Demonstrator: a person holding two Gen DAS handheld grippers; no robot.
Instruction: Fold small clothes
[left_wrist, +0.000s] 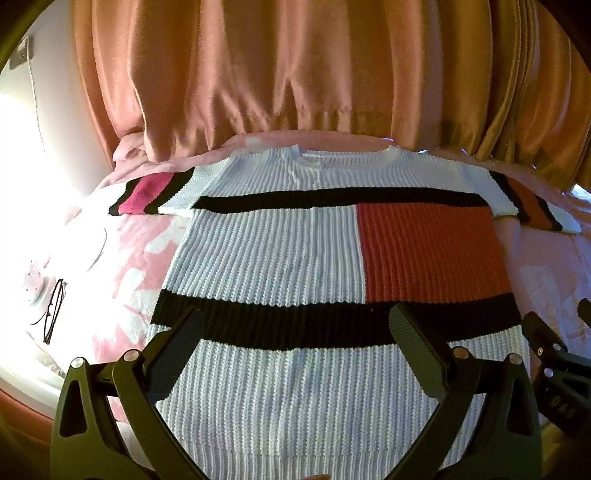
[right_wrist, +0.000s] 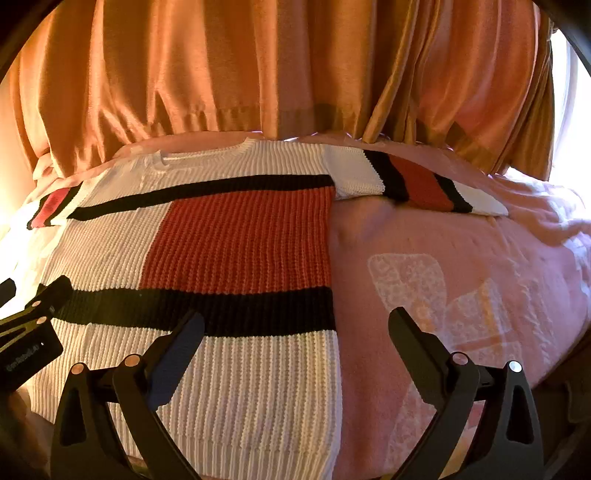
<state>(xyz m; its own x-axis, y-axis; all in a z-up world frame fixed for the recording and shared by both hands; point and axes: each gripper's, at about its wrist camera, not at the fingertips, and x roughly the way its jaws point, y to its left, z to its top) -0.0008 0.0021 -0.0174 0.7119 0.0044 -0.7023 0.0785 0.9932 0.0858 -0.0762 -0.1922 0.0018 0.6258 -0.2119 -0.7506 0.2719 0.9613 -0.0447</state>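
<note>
With the knit sweater (left_wrist: 295, 258) lying flat and unfolded on the pink bedspread (right_wrist: 461, 258), you hold the left gripper (left_wrist: 295, 332) and right gripper (right_wrist: 295, 332) above its hem, fingers fully spread and empty; next, grasp a sleeve or side edge.

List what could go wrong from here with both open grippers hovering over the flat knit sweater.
1. The sweater is thick ribbed knit, so a pinch may catch only the top layer and the fold may drag unevenly.
2. The right gripper straddles the sweater's side edge, so it may also grab the pink bedspread.
3. The left gripper sits close beside the right; they could collide.
</note>
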